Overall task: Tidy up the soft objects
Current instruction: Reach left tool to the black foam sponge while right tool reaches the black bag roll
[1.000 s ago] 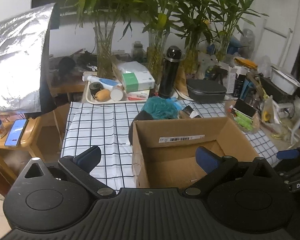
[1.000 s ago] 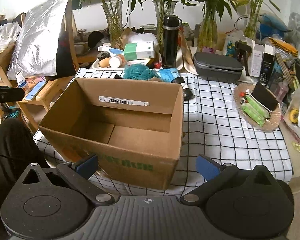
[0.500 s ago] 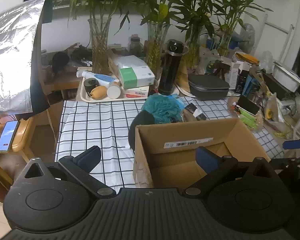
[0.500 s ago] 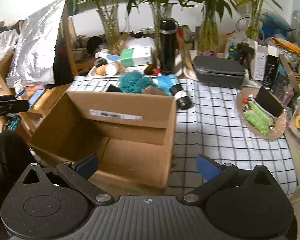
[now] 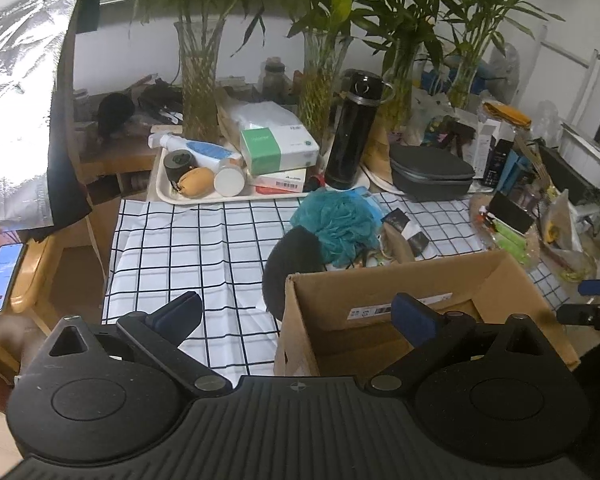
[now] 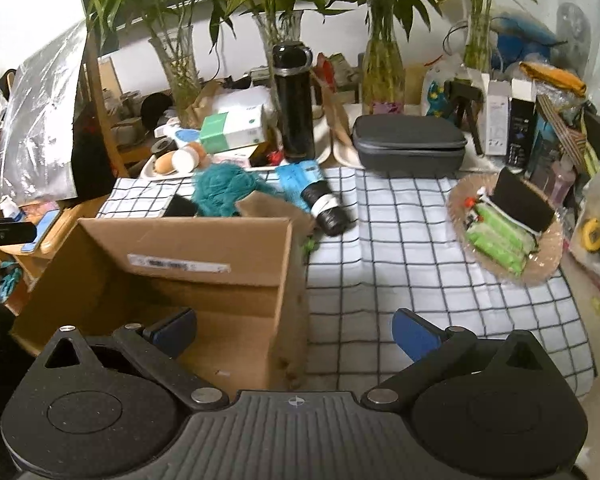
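An open, empty cardboard box stands on the checked tablecloth. Behind it lie a teal mesh bath pouf, a black fuzzy soft thing and a blue-and-black rolled item. My left gripper is open and empty, over the box's left wall. My right gripper is open and empty, at the box's near right corner.
A white tray of bottles and boxes, a black flask, a grey case, glass vases of bamboo and clutter line the back. A woven plate with green packets sits at the right. A phone lies on a side stool.
Both grippers have drifted: the left view shows the box lower and further right, the right view shows it further left. Both stay open and empty.
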